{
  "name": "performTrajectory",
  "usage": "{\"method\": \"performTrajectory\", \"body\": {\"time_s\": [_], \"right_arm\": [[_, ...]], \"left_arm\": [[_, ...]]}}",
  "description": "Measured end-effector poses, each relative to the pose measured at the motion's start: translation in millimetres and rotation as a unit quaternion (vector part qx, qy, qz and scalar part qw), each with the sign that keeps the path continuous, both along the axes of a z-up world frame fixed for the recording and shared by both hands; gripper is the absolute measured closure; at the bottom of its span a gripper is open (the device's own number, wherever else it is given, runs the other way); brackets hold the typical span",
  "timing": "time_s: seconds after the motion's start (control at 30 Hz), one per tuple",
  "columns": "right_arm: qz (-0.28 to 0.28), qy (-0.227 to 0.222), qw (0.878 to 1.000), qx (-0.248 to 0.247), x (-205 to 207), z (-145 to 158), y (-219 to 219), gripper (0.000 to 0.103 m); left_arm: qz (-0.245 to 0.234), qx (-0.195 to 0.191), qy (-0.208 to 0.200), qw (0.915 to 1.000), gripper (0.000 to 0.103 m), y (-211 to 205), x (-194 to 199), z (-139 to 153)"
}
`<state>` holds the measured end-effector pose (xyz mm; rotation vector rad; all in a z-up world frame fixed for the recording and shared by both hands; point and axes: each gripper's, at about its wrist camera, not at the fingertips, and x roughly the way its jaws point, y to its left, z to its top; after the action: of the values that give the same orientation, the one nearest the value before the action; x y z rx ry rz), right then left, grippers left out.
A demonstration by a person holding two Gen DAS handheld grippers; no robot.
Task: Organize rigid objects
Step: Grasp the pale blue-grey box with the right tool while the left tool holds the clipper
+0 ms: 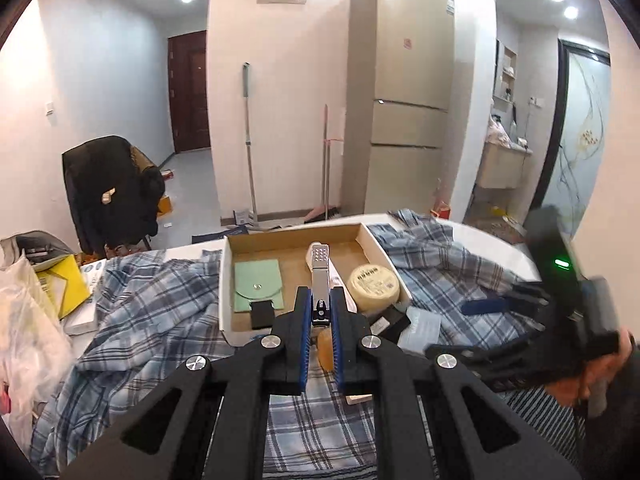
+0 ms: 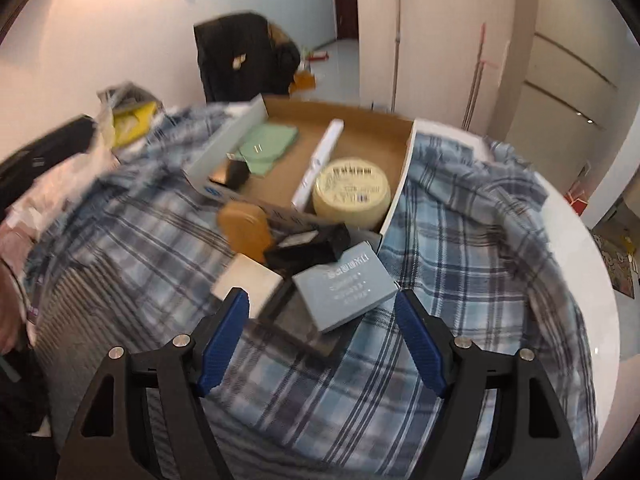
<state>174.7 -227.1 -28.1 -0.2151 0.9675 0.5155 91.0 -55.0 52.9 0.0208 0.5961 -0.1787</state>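
Observation:
My left gripper [image 1: 321, 312] is shut on a metal nail clipper [image 1: 320, 276] and holds it over the near edge of the open cardboard box [image 1: 256, 240]. In the box lie a green pouch [image 1: 258, 286], a round yellow tin [image 1: 373, 283] and a small black block [image 1: 262, 314]. My right gripper [image 2: 322, 308] is open and empty above a pile on the plaid cloth: a grey-blue box [image 2: 344, 290], a black box [image 2: 310, 248], an orange piece [image 2: 244, 230] and a white box [image 2: 248, 280]. The cardboard box [image 2: 360, 128] lies beyond, with the tin [image 2: 351, 194] and a white stick [image 2: 320, 160].
A plaid cloth [image 2: 460, 240] covers the round white table [image 2: 592, 280]. Plastic bags and a yellow packet [image 1: 60, 284] crowd the left side. The right gripper's body [image 1: 560, 300] shows at right in the left wrist view. A chair with a dark coat [image 1: 108, 184] stands behind.

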Motion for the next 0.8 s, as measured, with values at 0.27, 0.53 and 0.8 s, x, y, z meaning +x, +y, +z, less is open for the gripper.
{"method": "performTrajectory", "body": {"time_s": [0.27, 0.53, 0.8], "right_arm": [[0.034, 0.062, 0.997, 0.018, 41.3, -32.7, -1.8, 0.028], [0.063, 0.067, 0.996, 0.008, 34.5, -42.4, 1.1, 0.028], [0.019, 0.032, 0.999, -0.036, 4.8, -35.9, -3.0, 0.037]], "left_arm": [[0.007, 0.004, 0.028, 0.9996, 0.093, 5.8, 15.0, -20.8], [0.01, 0.012, 0.033, 0.9993, 0.093, 9.3, 9.1, -22.9], [0.016, -0.001, 0.031, 0.9994, 0.093, 12.6, -2.8, -19.3]]}}
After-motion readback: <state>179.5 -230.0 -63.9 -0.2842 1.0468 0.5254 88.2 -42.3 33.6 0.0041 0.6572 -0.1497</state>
